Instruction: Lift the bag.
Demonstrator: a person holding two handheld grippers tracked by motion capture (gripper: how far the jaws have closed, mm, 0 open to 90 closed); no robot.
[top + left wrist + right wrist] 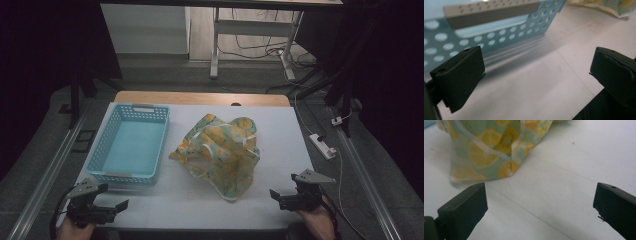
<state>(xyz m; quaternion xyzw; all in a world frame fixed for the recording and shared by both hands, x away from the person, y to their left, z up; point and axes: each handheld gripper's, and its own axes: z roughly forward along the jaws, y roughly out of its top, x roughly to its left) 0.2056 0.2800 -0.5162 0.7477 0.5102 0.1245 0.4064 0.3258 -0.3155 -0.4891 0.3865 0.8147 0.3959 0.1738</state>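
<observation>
- At the desk's (pixel 280 210) near edge, the left gripper (pixel 107 210) and right gripper (pixel 282 197) rested low with jaws wide apart and empty, probably ready to reach in.
- Between them, farther in, lay the crumpled lemon-print cloth (pixel 220 150).
- Beside the cloth's left stood the empty blue basket (pixel 131 145), likely its destination.

place: lab or test room | signs: dark surround, floor cables (pixel 260 50), power strip (pixel 322 145), metal-legged bench (pixel 216 45)
</observation>
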